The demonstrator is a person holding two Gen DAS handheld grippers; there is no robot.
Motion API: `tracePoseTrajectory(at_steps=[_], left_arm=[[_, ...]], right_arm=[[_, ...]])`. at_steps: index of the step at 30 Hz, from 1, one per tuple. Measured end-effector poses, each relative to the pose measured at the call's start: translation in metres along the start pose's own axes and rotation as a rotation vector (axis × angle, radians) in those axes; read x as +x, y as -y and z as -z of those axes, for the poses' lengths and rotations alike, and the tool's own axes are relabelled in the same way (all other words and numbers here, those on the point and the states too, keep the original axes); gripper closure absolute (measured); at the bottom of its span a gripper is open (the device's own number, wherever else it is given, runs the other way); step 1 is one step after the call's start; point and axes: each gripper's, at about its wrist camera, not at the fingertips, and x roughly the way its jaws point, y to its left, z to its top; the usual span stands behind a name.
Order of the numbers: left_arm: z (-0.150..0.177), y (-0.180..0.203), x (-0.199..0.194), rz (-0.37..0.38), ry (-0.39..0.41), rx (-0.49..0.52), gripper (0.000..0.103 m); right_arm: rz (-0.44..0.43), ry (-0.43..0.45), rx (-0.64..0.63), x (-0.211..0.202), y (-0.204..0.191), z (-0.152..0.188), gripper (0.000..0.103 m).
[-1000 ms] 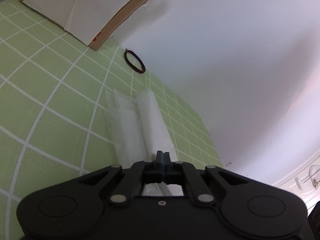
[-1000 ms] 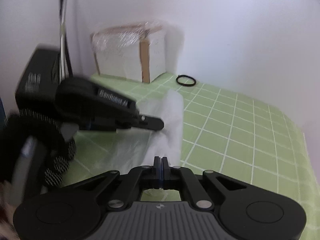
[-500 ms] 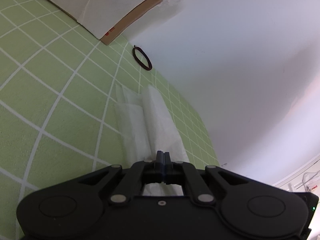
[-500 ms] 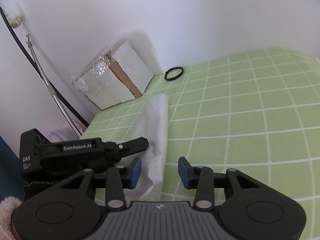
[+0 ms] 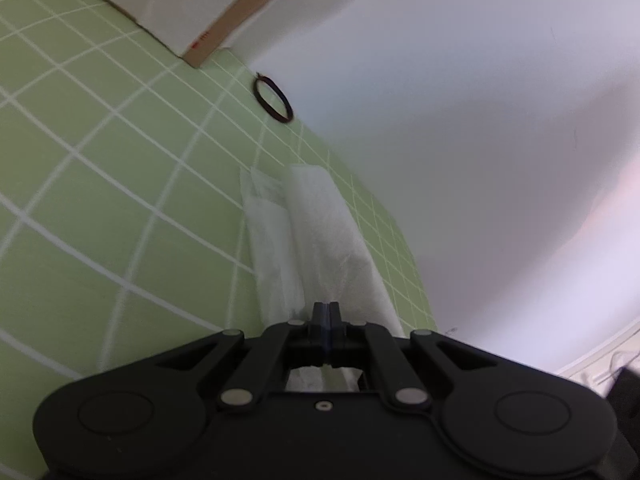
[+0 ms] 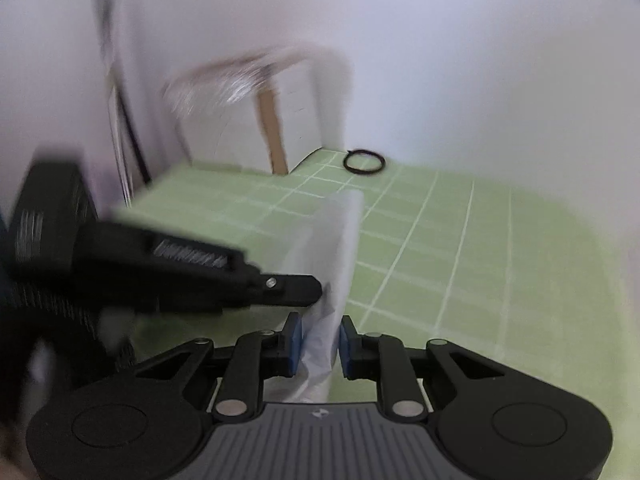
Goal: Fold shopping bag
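A thin white plastic shopping bag [image 5: 316,232] lies as a long folded strip on the green checked mat [image 5: 100,184]. My left gripper [image 5: 326,312] is shut on its near end; in the right wrist view it [image 6: 308,290] reaches in from the left and pinches the bag [image 6: 340,248], lifting a fold. My right gripper [image 6: 319,338] is open, its blue pads on either side of the bag's near end, the bag between them.
A white and brown cardboard box [image 6: 276,120] stands against the wall at the back of the mat; it also shows in the left wrist view [image 5: 208,4]. A black ring [image 6: 364,161] lies beside it, also in the left wrist view [image 5: 273,98]. White walls border the mat.
My right gripper opened and let go half a second ago, and has now come back so the bag's end sits between its open jaws. My left gripper stays shut on the bag.
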Motion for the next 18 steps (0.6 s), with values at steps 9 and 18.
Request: tracePoseTrajectory(at_steps=[9,18], left_arm=[[0.011,-0.002,-0.01,-0.001,-0.018,0.003,0.101],[-0.004,-0.006,-0.042,0.021,-0.035,-0.01,0.103]], right_arm=[[0.309,-0.119,-0.748,0.025,-0.101,0.016,0.081],[0.364,-0.26,-1.0,0.042,-0.124,0.02,0.081]])
